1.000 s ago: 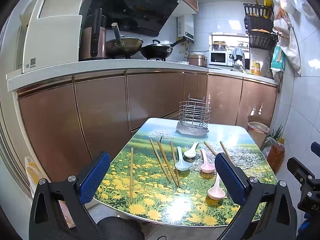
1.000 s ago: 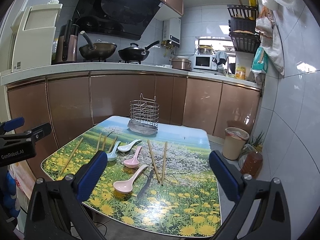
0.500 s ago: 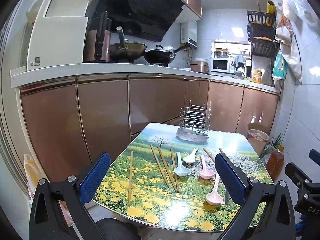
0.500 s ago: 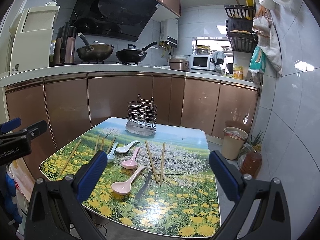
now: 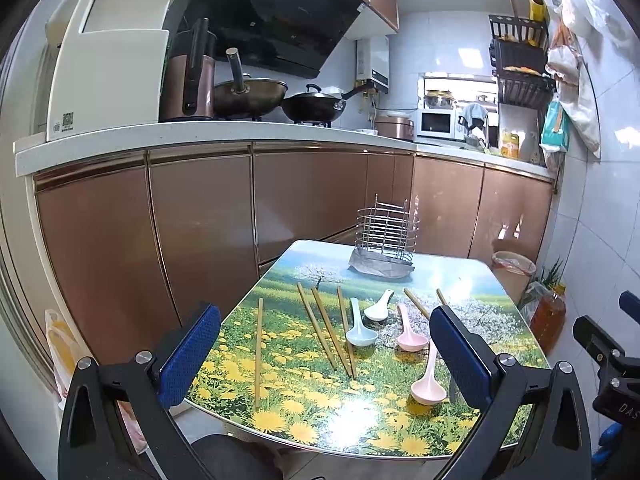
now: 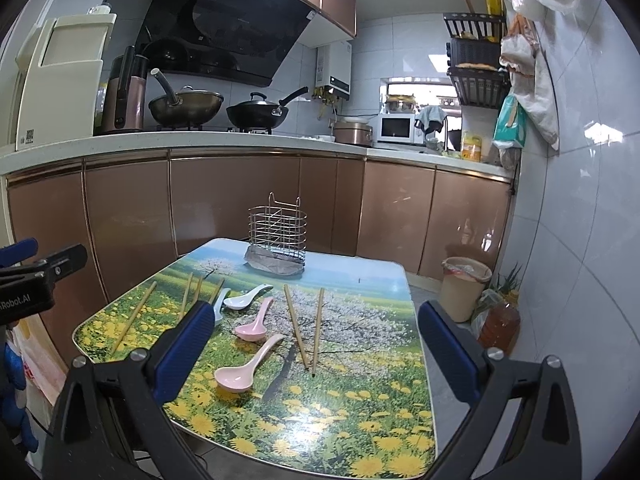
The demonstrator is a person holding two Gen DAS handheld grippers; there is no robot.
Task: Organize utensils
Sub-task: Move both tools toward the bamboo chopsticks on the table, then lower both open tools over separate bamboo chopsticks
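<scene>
Both your tongs, left and right, hang spread and empty short of the counter. The chopstick pair lies just ahead of the right tongs, long axis pointing away toward the rack.

Left gripper: two black triangular finger frames with cut-out windows, each faced by a blue textured pad on its inner side. Round silver screws sat on the upper edge of each frame, two per finger. Right gripper: the same build, black frames, blue pads and silver screws. At 9 o'clock in the right wrist view, the other unit's black body carried white lettering reading "Robot.AI", cut off at the frame edge.
</scene>
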